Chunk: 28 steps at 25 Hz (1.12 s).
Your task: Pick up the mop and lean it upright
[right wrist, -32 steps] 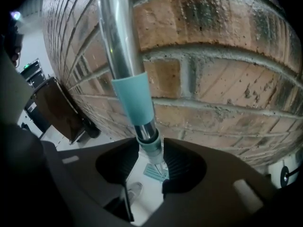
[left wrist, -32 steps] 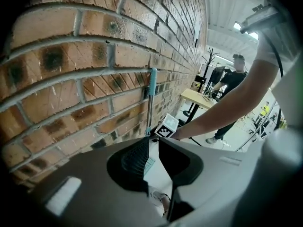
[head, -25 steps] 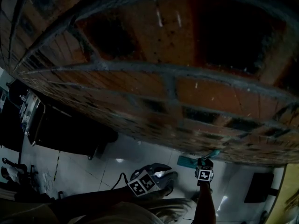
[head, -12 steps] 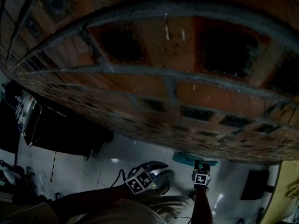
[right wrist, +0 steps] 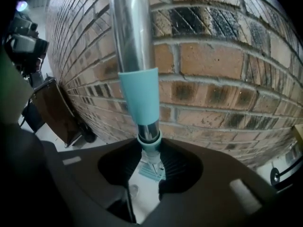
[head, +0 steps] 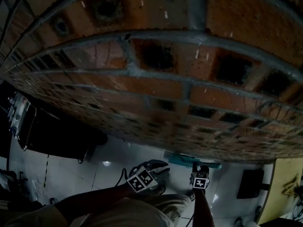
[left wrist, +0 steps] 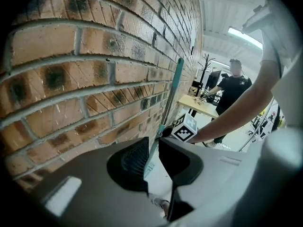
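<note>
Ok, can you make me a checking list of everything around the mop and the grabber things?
Surface: pale shiny floor tiles.
Job's things: mop, its pole standing up close to the brick wall.
Clutter: dark cart by the wall.
Grippers: right gripper shut on the mop's pole; left gripper open, holding nothing.
Cables: black cable looping beside the left gripper.
Surroundings: a person at a wooden table, farther off.

Mop pole (right wrist: 132, 41): silver, with a teal sleeve (right wrist: 139, 96), upright before the wall.
Right gripper (right wrist: 150, 161): jaws clamped on the pole's teal collar.
Mop head (right wrist: 150, 172): teal, on the pale floor (right wrist: 142, 195).
Brick wall (right wrist: 222, 60): red, close behind.
Dark cabinet (right wrist: 54, 110): left, against the wall.
</note>
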### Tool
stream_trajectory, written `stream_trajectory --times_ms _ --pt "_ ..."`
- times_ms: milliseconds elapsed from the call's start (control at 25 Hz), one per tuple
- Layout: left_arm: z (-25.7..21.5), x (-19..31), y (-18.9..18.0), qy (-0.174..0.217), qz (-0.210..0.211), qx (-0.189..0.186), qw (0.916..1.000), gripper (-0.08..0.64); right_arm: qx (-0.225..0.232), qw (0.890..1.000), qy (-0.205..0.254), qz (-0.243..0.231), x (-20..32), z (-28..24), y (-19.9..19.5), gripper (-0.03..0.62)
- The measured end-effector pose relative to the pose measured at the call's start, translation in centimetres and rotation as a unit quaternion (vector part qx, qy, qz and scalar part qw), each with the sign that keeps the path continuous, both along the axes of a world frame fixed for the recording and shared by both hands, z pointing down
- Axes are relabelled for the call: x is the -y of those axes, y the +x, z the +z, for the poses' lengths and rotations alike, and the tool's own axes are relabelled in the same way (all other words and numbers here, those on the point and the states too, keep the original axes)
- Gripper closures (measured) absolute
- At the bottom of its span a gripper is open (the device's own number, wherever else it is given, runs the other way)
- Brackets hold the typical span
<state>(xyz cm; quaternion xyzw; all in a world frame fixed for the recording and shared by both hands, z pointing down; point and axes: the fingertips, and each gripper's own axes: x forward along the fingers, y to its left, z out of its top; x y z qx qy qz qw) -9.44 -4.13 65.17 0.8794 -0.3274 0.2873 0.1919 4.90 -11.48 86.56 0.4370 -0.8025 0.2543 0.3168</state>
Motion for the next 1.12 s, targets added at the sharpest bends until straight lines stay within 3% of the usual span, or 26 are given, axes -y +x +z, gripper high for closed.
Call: stream_trajectory --times_ms 440,880,1120 --pt "-2.2 0.5 -0.8 0.018 -0.008 -0.029 0.9994 0.472 -0.004 1.0 0.03 -0.003 -2.2 -6.8 0.1 0.466" --pt "-5.8 1.4 0.8 0.039 0.004 -0.068 0.9969 0.472 0.012 0.998 0.06 0.014 -3.1 -14.0 0.8 0.466" --pt "-7.9 2.1 1.8 0.051 0.01 -0.089 0.9947 0.472 0.031 0.995 0.097 0.017 -2.8 -20.5 0.3 0.466"
